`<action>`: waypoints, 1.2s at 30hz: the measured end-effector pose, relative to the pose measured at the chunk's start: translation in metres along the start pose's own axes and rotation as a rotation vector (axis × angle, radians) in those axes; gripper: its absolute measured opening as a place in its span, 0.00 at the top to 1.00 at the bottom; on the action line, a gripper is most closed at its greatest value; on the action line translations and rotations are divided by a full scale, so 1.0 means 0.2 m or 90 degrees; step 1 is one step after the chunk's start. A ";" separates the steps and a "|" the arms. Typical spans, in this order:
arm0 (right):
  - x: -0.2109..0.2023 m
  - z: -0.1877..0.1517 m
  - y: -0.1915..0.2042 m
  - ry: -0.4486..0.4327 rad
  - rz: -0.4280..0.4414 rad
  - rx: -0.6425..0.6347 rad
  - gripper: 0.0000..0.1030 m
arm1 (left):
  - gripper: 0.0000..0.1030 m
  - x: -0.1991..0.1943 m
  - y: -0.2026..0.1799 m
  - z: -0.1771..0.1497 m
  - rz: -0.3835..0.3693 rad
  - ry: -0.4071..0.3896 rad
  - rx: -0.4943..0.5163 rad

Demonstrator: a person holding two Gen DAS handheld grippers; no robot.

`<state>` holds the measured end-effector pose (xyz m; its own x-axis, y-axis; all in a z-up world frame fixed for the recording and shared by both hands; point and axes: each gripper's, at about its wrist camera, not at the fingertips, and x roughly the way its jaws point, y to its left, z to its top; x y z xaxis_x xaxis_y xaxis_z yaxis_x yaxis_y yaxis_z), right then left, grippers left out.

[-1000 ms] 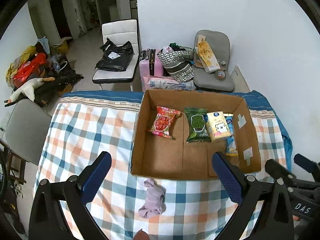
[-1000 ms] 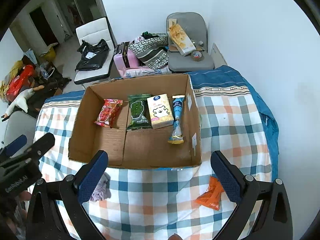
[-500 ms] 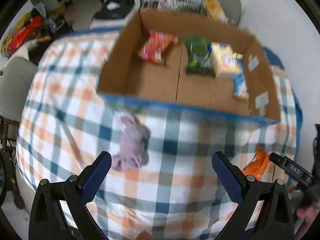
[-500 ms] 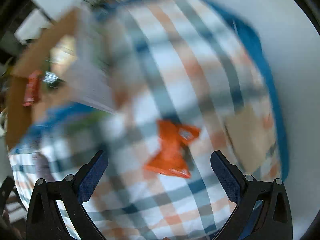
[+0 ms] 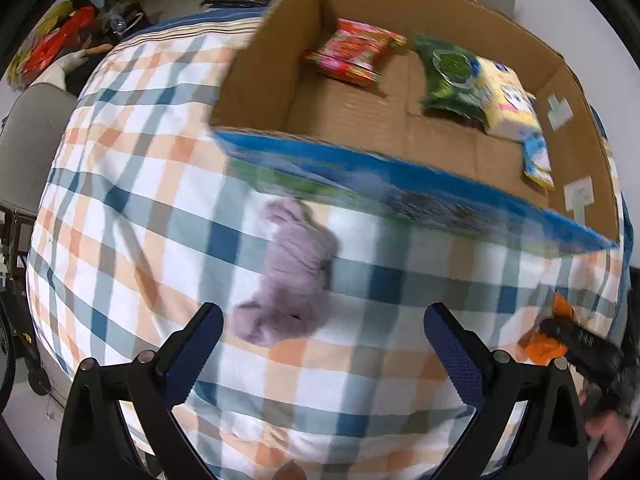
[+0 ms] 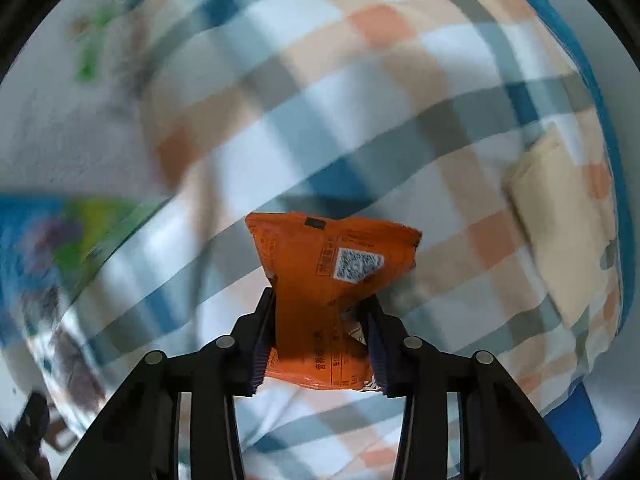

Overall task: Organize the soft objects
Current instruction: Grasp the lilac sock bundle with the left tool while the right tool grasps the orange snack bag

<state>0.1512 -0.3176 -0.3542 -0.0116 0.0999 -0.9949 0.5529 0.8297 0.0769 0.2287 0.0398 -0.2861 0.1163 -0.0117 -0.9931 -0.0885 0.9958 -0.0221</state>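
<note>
In the right wrist view my right gripper (image 6: 322,316) is shut on an orange snack packet (image 6: 332,264) lying on the checked cloth; the jaws pinch its lower half. The packet also shows at the far right of the left wrist view (image 5: 546,344), with the right gripper on it. My left gripper (image 5: 320,336) is open and empty, just above the cloth, with a crumpled lilac cloth (image 5: 292,280) between and slightly ahead of its fingertips. A cardboard box (image 5: 280,92) behind it holds a red packet (image 5: 352,56), a green packet (image 5: 452,80) and a yellow pack (image 5: 508,100).
The box's blue front wall (image 5: 400,188) stands close behind the lilac cloth. A grey chair (image 5: 28,136) is left of the table. A cream patch (image 6: 560,220) lies on the cloth near the table's blue right edge (image 6: 576,52).
Both grippers came down toward the table. The right gripper closed on the orange packet. The left gripper moved nearer the lilac cloth and stayed open.
</note>
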 end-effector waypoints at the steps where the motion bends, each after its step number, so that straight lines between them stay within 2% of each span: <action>1: -0.02 -0.02 0.04 0.000 0.007 -0.018 0.60 | 0.00 0.00 0.04 0.01 0.000 -0.002 -0.007; 8: -0.07 -0.19 0.38 0.010 0.038 -0.143 0.60 | 0.00 0.13 0.27 0.10 0.013 0.036 -0.047; 12: -0.04 -0.23 0.50 0.013 0.034 -0.180 0.60 | 0.00 0.26 0.25 0.14 0.031 0.074 -0.011; 16: -0.02 -0.24 0.57 0.021 0.030 -0.197 0.60 | 0.00 0.39 0.21 0.15 0.010 0.118 0.003; 20: -0.02 -0.23 0.66 0.023 0.019 -0.213 0.60 | 0.00 0.48 0.13 0.11 0.009 0.138 0.043; 22: -0.01 -0.23 0.68 0.026 0.013 -0.218 0.60 | 0.06 0.48 0.11 0.09 0.011 0.125 0.051; 29: 0.01 -0.25 0.76 0.035 0.000 -0.229 0.60 | 0.56 0.48 0.10 0.08 0.013 0.112 0.060; 31: 0.03 -0.29 0.79 0.036 0.000 -0.233 0.60 | 0.65 0.47 0.08 0.07 0.015 0.113 0.061; 36: 0.02 -0.34 0.84 0.045 0.000 -0.258 0.60 | 0.68 0.40 0.07 -0.04 0.022 0.108 0.068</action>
<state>0.1872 -0.1413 -0.3407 -0.0773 0.1257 -0.9891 0.1794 0.9776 0.1103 0.2289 0.0520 -0.3672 -0.0545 0.0163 -0.9984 0.0167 0.9997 0.0154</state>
